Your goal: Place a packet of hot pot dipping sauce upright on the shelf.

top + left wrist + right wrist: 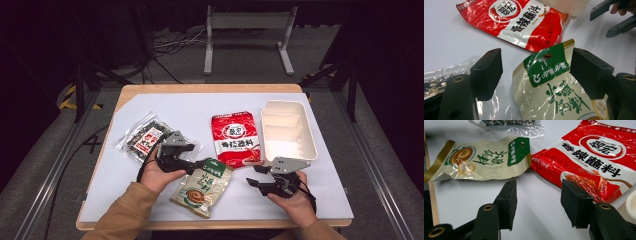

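A beige packet with a green header (202, 187) (549, 95) (481, 158) lies flat near the table's front edge. My left gripper (194, 167) (535, 57) stands open, one jaw on either side of that green header, with the pads not pressing on it. A red sauce packet (235, 137) (516, 22) (594, 157) lies in the middle of the mat. My right gripper (252, 176) (538, 187) is open over bare mat, just in front of the red packet's near corner, with nothing between its jaws.
A clear packet of dark contents (142, 137) (509, 123) lies at the left, behind my left hand. A white open-top container (287, 137) (564, 3) stands at the right, beyond my right gripper. The white mat (165, 110) covers a wooden table.
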`<state>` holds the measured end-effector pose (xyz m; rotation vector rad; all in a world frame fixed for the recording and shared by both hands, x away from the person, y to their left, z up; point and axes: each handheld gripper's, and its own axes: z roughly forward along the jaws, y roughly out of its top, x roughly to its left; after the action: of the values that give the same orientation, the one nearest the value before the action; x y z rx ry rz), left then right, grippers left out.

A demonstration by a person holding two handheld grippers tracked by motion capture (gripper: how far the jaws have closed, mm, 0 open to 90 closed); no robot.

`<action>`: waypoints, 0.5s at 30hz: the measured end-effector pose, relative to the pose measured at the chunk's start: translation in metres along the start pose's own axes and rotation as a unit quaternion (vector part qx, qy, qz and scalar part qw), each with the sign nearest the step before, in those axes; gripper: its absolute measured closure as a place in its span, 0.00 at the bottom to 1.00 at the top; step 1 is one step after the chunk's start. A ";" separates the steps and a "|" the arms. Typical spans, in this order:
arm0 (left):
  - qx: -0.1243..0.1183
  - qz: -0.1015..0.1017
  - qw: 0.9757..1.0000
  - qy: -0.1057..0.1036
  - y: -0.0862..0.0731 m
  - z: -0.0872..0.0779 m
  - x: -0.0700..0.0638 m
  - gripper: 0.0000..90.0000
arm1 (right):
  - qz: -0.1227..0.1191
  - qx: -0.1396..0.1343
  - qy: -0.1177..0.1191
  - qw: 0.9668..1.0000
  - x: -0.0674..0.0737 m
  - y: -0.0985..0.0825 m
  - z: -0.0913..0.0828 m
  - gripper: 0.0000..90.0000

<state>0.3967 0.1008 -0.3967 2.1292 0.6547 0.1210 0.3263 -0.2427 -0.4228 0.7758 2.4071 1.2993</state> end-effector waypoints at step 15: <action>0.055 -0.022 0.998 -0.035 0.002 0.032 0.006 0.30 | 0.003 0.004 0.000 1.000 0.000 -0.003 -0.001 0.52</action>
<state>0.4132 0.0793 -0.4156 2.2119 0.6803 -0.0127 0.3244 -0.2450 -0.4247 0.7851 2.4136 1.2938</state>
